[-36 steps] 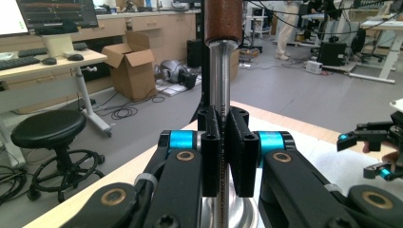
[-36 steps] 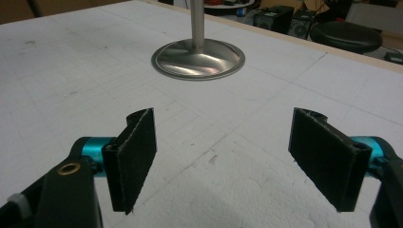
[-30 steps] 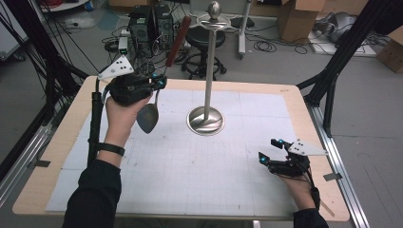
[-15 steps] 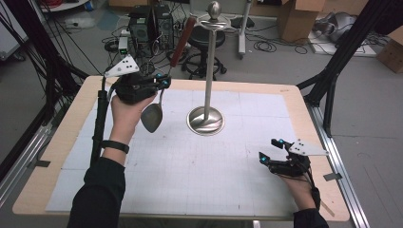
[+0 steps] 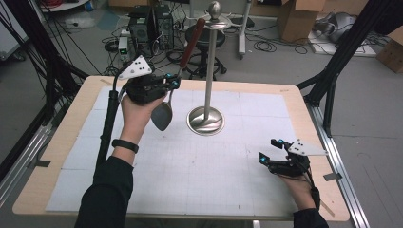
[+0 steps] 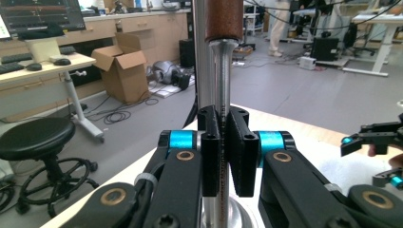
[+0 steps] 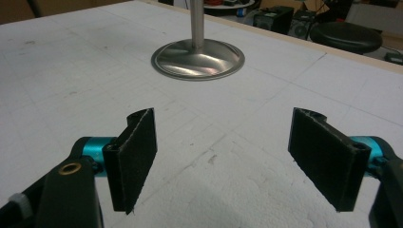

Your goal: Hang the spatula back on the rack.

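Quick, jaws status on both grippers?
Left gripper: shut on the spoon, gripping its metal handle.
Right gripper: open, holding nothing, low over the table.

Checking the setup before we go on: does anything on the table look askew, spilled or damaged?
Nothing stands out. The stand is upright, and the spoon hangs bowl-down in the left claw, its wooden handle tilted toward the pole. Right claw is open.

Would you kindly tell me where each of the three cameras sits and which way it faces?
High view: above the person's side, looking forward and down on the table; both forearms, left gripper, right gripper.
Left gripper view: along jaws clamped on the ladle, facing the room.
Right gripper view: low over the table, between open jaws, facing the stand.
Shared: high and right gripper views show the stand's base.
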{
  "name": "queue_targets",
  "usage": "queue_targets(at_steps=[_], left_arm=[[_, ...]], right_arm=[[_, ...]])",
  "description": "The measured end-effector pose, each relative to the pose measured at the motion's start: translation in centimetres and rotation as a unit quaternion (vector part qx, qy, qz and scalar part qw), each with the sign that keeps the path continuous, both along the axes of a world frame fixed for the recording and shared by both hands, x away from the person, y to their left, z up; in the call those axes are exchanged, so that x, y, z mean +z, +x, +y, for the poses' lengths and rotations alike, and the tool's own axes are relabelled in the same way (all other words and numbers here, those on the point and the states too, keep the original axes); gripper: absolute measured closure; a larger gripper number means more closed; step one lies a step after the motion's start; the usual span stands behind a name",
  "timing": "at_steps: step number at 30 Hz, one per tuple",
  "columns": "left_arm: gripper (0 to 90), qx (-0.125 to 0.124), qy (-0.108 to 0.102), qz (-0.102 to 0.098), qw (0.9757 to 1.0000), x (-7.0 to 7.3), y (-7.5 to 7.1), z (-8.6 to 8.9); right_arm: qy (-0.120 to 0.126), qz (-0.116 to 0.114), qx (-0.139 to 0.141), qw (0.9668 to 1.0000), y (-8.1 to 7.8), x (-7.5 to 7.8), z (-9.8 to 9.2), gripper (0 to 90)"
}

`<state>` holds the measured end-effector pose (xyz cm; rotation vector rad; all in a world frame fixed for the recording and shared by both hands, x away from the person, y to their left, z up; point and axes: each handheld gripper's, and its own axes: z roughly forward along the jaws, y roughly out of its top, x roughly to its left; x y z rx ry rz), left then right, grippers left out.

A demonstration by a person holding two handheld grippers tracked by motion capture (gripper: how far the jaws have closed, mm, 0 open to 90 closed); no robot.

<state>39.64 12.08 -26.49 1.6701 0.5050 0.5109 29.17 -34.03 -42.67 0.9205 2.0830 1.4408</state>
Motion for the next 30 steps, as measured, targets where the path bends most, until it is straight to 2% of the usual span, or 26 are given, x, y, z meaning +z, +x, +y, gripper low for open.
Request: queue_targets(at_steps=[13,16,21,27,30], left_arm=[[84.4,0.037,0.03,-0.002,0.9988,-0.6,1.0,-2.2],[84.4,0.045,0.032,0.0,0.9985,-0.6,1.2,-2.4],[84.4,0.045,0.026,0.005,0.9986,-0.8,1.5,-2.8],[84.3,0.045,0.034,0.007,0.9984,-0.8,1.8,-3.2],[83.9,0.049,0.046,0.008,0.9977,-0.8,1.8,-3.3]], right_arm=[[0.0,0.001,0.001,1.0,0.1,-0.1,0.1,24.1],[0.0,0.003,0.001,1.0,0.0,-0.1,0.1,24.1],[-0.002,0.001,0.002,1.0,0.1,-0.1,0.1,24.1],[-0.003,0.003,0.003,1.0,0.1,-0.1,0.1,24.1],[-0.003,0.002,0.004,1.0,0.1,-0.1,0.1,24.1]])
